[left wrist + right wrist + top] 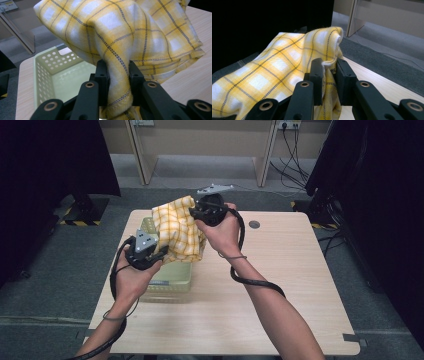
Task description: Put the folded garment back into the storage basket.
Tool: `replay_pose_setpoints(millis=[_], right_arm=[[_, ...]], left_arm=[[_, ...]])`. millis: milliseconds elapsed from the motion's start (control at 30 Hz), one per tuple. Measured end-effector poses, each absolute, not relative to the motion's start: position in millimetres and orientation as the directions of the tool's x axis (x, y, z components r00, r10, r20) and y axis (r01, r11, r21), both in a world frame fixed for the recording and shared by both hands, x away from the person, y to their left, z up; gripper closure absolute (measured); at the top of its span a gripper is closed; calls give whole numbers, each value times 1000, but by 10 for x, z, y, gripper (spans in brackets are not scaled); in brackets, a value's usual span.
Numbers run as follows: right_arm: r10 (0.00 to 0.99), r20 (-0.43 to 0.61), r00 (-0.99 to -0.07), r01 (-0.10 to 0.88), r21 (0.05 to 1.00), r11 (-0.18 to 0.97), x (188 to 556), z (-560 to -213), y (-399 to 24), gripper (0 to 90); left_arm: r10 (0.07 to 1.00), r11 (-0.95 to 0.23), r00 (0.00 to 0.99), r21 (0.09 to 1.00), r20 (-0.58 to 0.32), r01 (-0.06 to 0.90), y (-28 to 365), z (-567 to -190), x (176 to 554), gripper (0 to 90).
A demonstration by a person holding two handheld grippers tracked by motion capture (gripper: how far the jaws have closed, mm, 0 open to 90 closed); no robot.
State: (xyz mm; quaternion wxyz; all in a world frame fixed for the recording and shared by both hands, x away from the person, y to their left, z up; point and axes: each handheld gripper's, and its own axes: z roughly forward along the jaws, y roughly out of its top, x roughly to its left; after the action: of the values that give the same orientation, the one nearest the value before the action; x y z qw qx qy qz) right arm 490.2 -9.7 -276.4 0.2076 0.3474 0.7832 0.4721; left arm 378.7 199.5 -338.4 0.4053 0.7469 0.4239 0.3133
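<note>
- Left claw (159,252): clamped on a bunched lower fold of the yellow checked cloth (179,229). In the left gripper view the fabric (130,37) is pinched between the two black jaws, and a hemmed end hangs below them.
- Right claw (194,213): clamped on an upper edge of the same cloth. In the right gripper view a white-backed hem (322,47) is caught between the jaws, and the rest of the fabric slopes away to the left of that view.
- Hands: the left hand (131,272) holds its claw over the left part of the surface; the right hand (222,231) holds its claw higher and nearer the far edge. Each claw carries a grey three-cornered plate on top, and a black cable trails along each forearm.
- Cloth: held in the air between the two claws, crumpled rather than spread, and hanging above the pale green basket (172,281). Whether its lowest fold touches the basket rim cannot be told.
- Basket: a perforated plastic container standing on the left half of the surface, near the left edge. In the left gripper view its interior wall (47,72) lies just beneath the cloth.
- Surface (280,285): a light wood-grain top with a round grey cable port (254,224) near the far edge, well apart from the basket.
- Surroundings: grey carpet floor, dark curtains on both sides, and pale furniture legs beyond the far edge.
</note>
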Motion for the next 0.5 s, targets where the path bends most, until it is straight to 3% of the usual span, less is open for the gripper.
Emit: replay_pose_setpoints(millis=[500], right_arm=[[730, 25, -683, 375, 870, 321, 4964, -2916, 133, 776]], left_arm=[[903, -294, 415, 858, 106, 421, 2190, -3512, 3825, 757]])
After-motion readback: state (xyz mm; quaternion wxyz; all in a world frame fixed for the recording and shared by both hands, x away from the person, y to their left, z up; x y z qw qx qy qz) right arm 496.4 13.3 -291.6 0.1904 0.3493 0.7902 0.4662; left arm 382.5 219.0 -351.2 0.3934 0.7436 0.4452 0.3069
